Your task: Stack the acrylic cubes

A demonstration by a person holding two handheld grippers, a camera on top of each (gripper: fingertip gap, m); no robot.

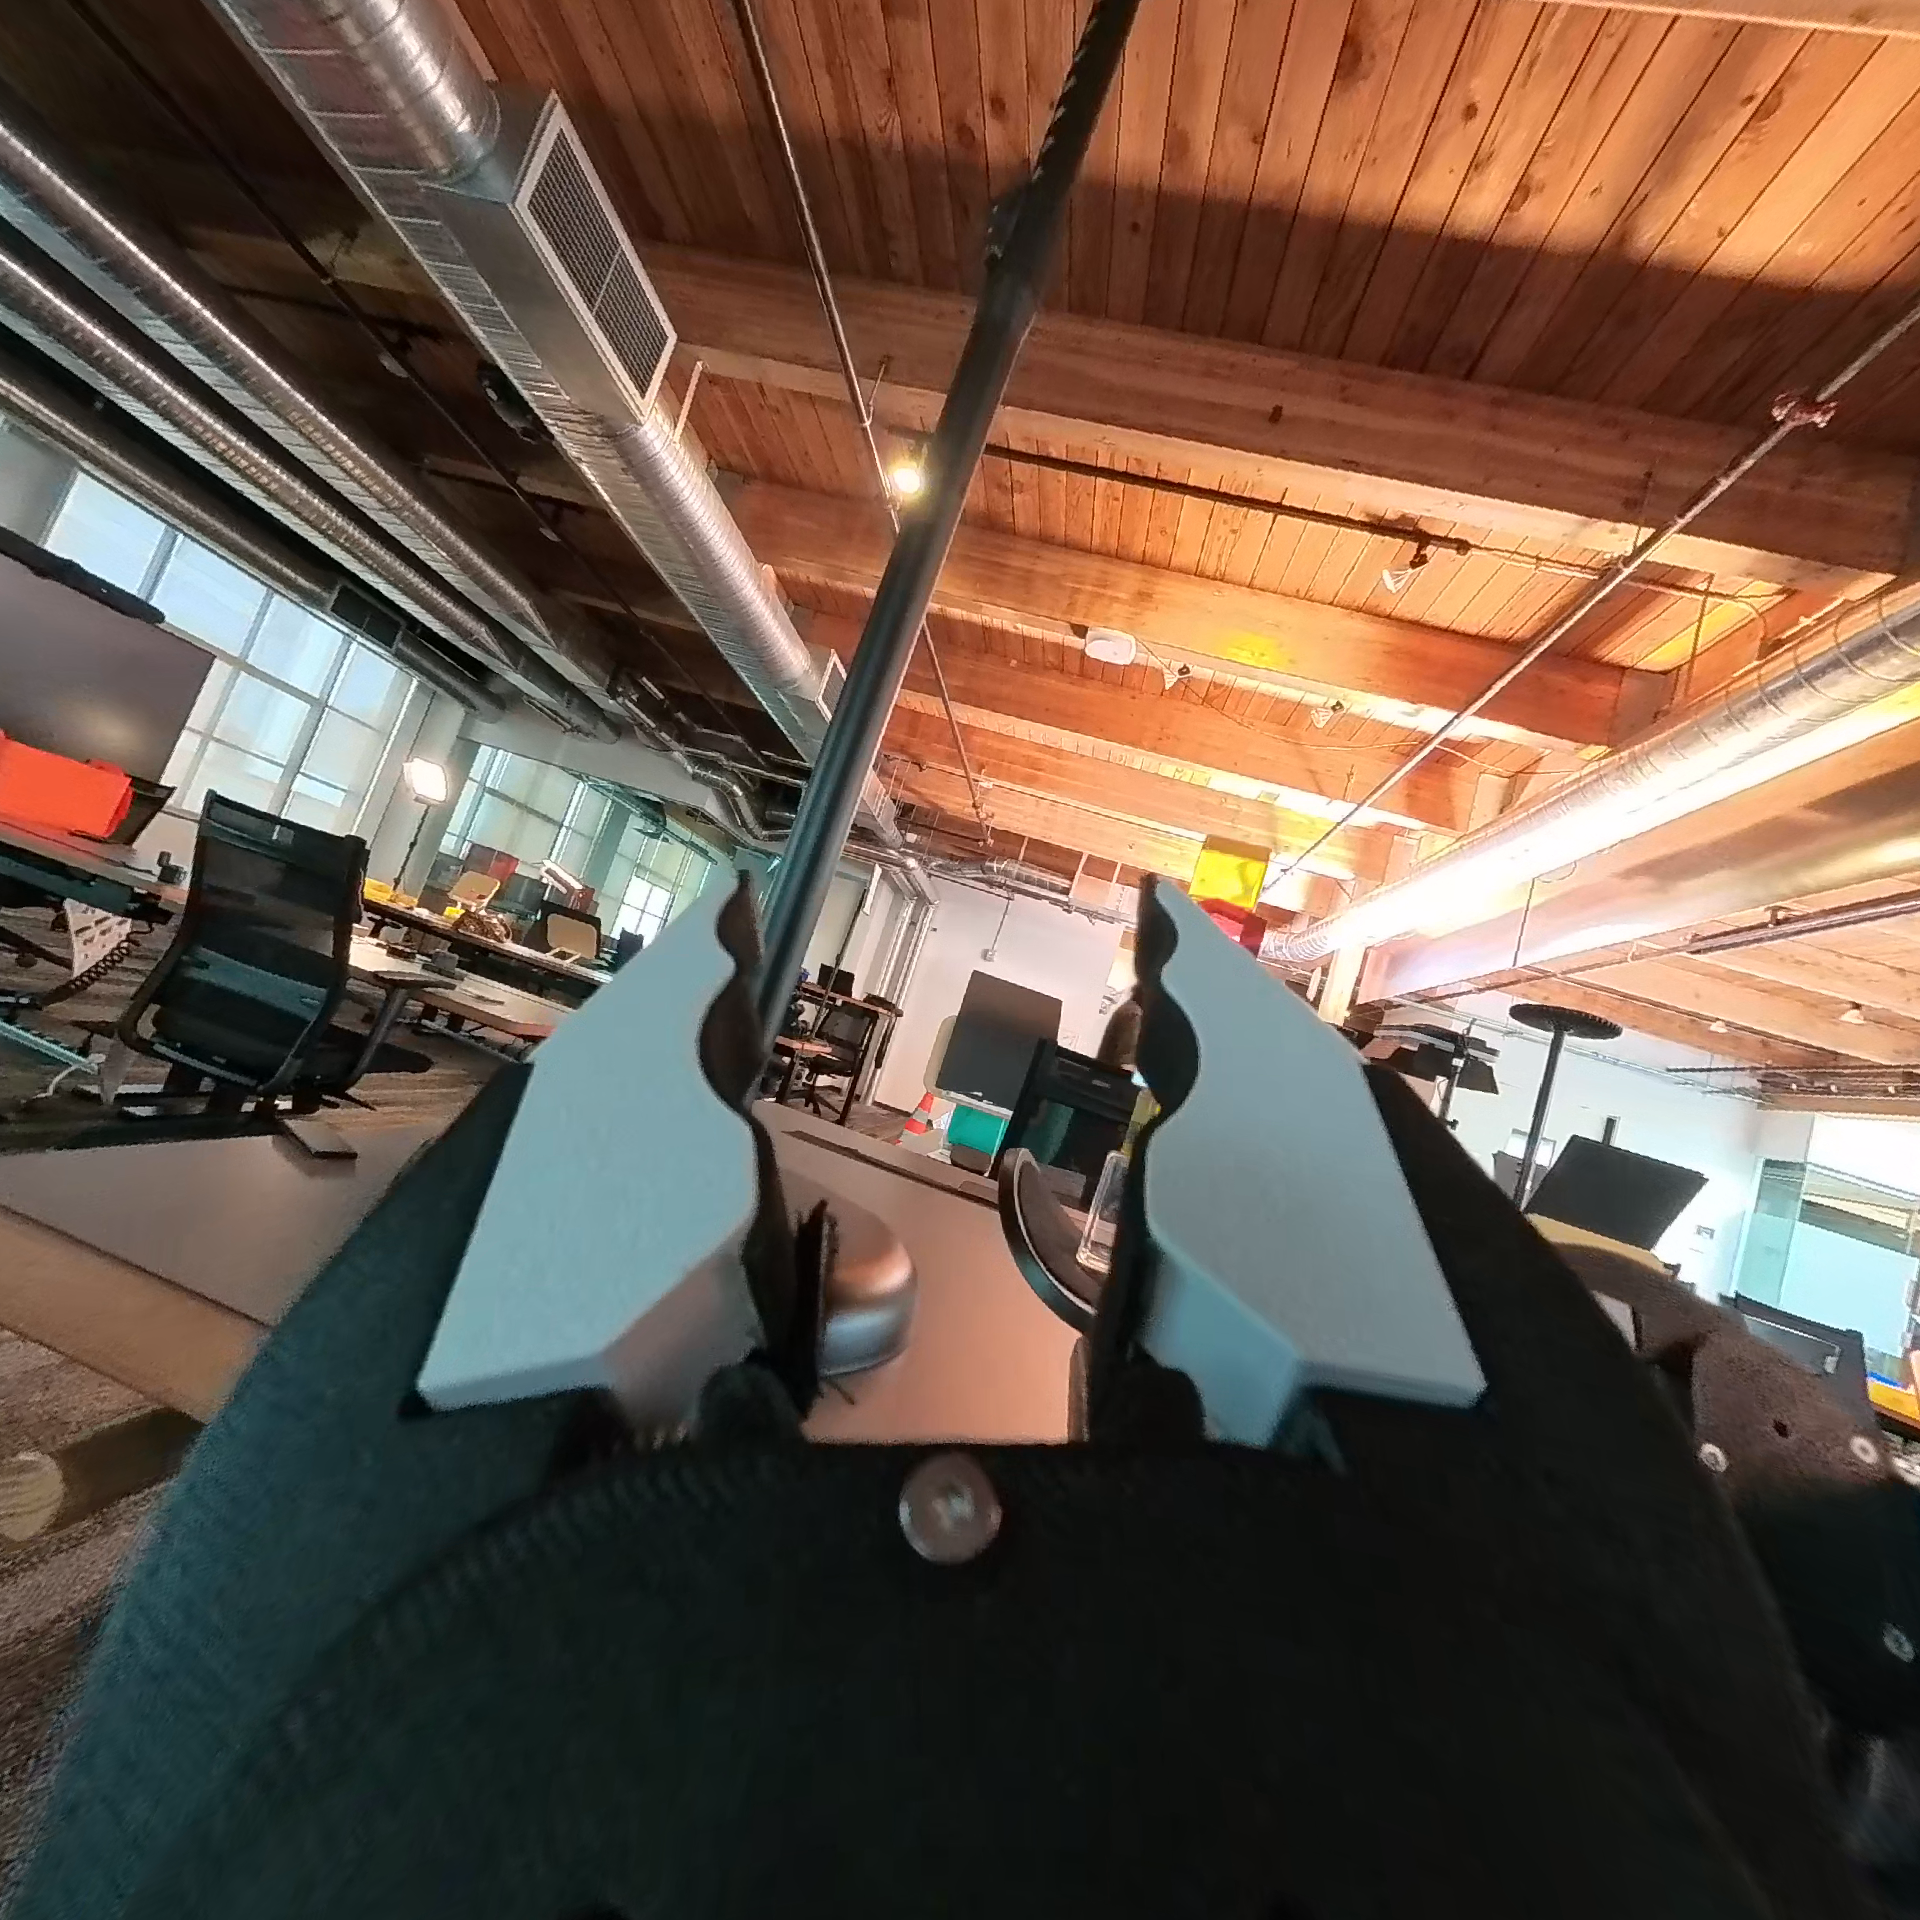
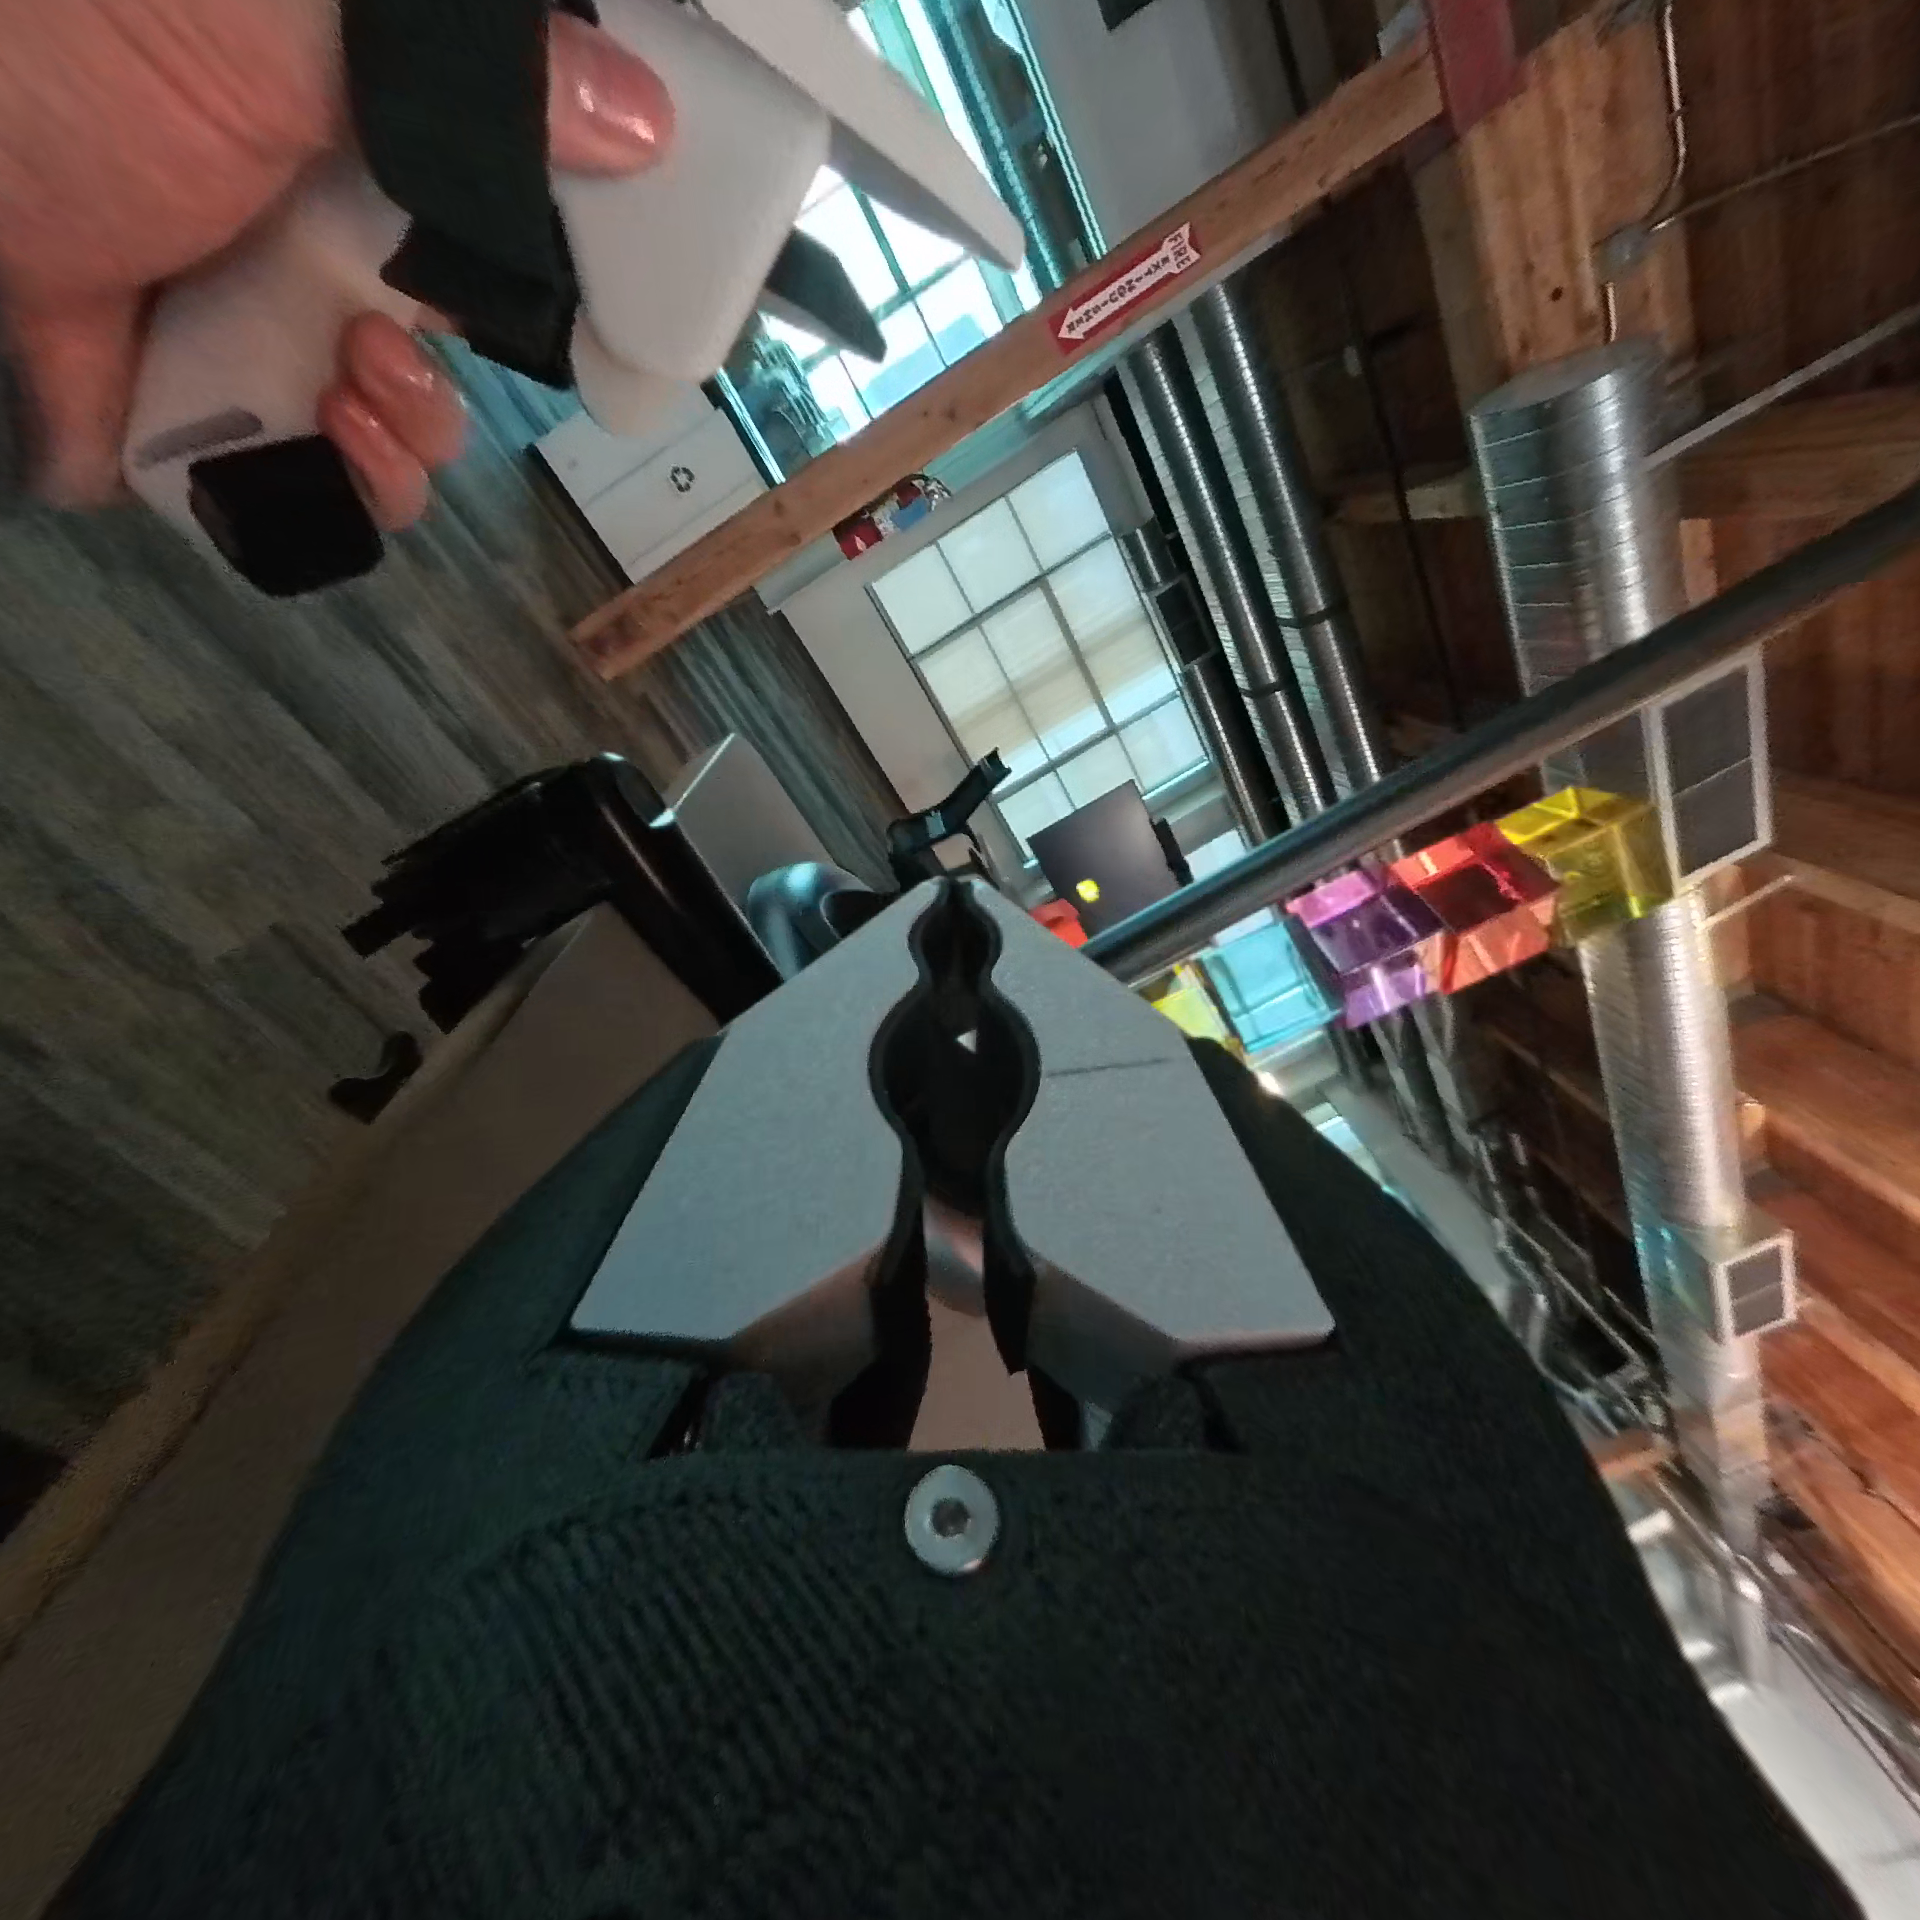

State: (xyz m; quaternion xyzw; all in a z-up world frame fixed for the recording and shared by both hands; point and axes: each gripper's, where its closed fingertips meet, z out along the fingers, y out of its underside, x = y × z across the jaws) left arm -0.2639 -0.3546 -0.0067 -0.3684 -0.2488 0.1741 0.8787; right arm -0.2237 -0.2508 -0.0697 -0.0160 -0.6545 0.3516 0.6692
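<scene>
**Two grippers raised beside a dark rod, one spread, one closed**

We start with the dark rod (image 1: 904,582), the thing nearest both tools; in the left wrist view it rises from between the grey fingers toward the wooden ceiling (image 1: 1351,260), lying just beside the inner edge of the left-hand finger (image 1: 623,1091); whether it touches that finger we cannot tell, and the other finger stands well clear of it. The left gripper (image 1: 940,904) has its fingers spread wide, pressing on nothing we can see; below them lie a brown tabletop (image 1: 966,1340) and a rounded grey object (image 1: 862,1288) on it.

In the right wrist view the same kind of rod (image 2: 1455,790) crosses slantwise beyond the right-hand finger, apart from the tips; the right gripper (image 2: 954,883) has its fingertips brought together, and we see nothing clamped between them. Up in the corner a hand (image 2: 156,208) grips the white handle of the left gripper (image 2: 727,187).

Farther out, coloured translucent cubes (image 2: 1475,904) hang near a silver duct (image 2: 1590,623); windows (image 2: 1039,644) show behind. The left view takes in black office chairs (image 1: 260,935), long desks (image 1: 447,987), a ribbed metal duct (image 1: 644,457) and a lamp (image 1: 906,478).
</scene>
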